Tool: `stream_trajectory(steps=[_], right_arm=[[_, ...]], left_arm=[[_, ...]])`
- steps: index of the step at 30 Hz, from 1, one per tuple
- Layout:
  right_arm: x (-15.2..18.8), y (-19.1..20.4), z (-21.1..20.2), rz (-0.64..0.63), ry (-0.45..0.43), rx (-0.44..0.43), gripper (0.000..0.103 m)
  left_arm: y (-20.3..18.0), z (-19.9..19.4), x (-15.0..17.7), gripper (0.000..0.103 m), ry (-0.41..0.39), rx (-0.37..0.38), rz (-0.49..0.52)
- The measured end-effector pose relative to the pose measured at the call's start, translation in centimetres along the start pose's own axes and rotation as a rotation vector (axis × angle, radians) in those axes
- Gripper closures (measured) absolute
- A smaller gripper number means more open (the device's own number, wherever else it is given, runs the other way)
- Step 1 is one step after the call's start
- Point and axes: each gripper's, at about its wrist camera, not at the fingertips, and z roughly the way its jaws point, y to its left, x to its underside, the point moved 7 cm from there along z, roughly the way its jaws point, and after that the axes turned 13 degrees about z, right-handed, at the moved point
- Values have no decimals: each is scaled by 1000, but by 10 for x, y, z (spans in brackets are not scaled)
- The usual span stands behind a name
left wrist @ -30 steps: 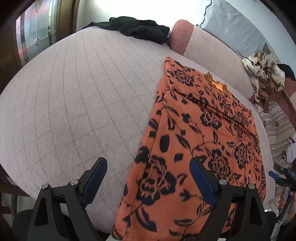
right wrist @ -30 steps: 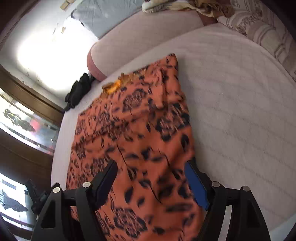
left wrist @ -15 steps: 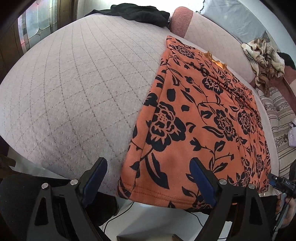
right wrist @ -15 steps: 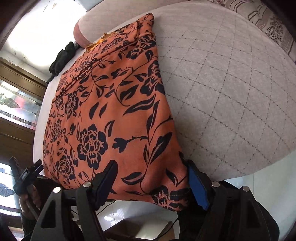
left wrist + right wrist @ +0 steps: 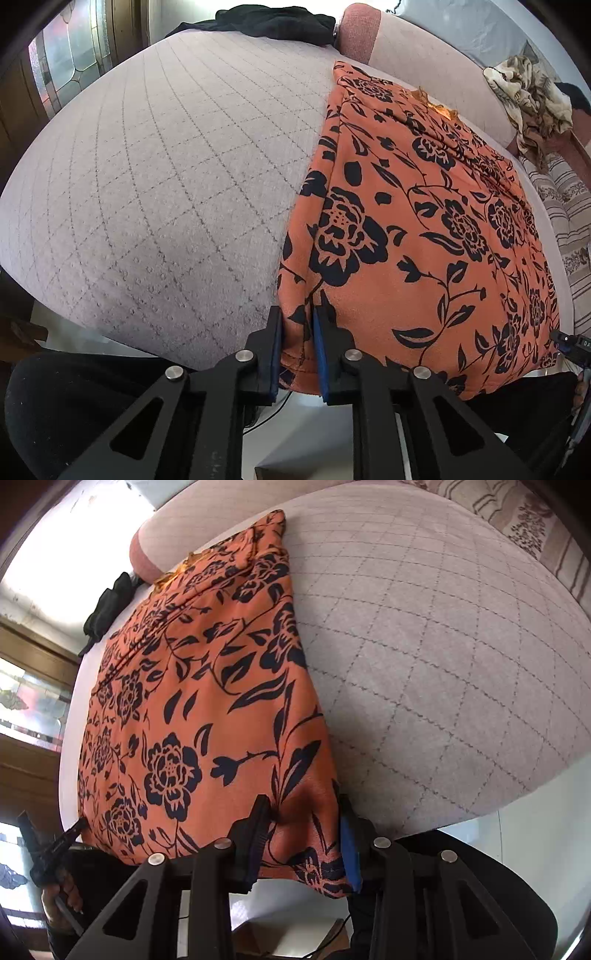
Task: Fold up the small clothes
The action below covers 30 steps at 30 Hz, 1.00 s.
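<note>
An orange garment with a black flower print [image 5: 417, 236] lies spread flat on the quilted grey bed [image 5: 166, 184], running from the bed's near edge back to the long bolster [image 5: 417, 48] at the far edge. Its hem hangs a little over the near edge.

The left gripper [image 5: 297, 350] pinches the hem's near left corner; its jaws are pressed almost together with a fold of cloth between the blue pads. The right gripper [image 5: 304, 843] has its jaws around the near right corner, set wider than the left pair, with the cloth bunched between them; the left-hand finger presses into the fabric and the blue pad sits against the side edge, so it appears to be gripping.

A small crumpled orange scrap [image 5: 436, 103] sits on the garment's far end. To the left, bare bed stretches to a heap of black clothing [image 5: 266, 22] at the far left corner. To the right, a beige patterned cloth [image 5: 532, 96] is piled at the bolster's right end, and a striped cover [image 5: 569, 206] lies along the bed's right edge.
</note>
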Motion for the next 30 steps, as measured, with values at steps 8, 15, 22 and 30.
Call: stream_trajectory(steps=[8,15,22,30], right_arm=[[5,-1,1,-32,23,6,43],[-3,-1,-28,13,-4,-85,97],[-9,-11,-5,99,82,-116,93],[-4,-12,-2,67,77,-71,35]], left_arm=[[-15,11,0,71,-1,-25,54],[-15,-26,-19,97,-101,42,12],[-13,12,-6,95,-10,-7,1],[-17,13,-11,84,-6,-7,1]])
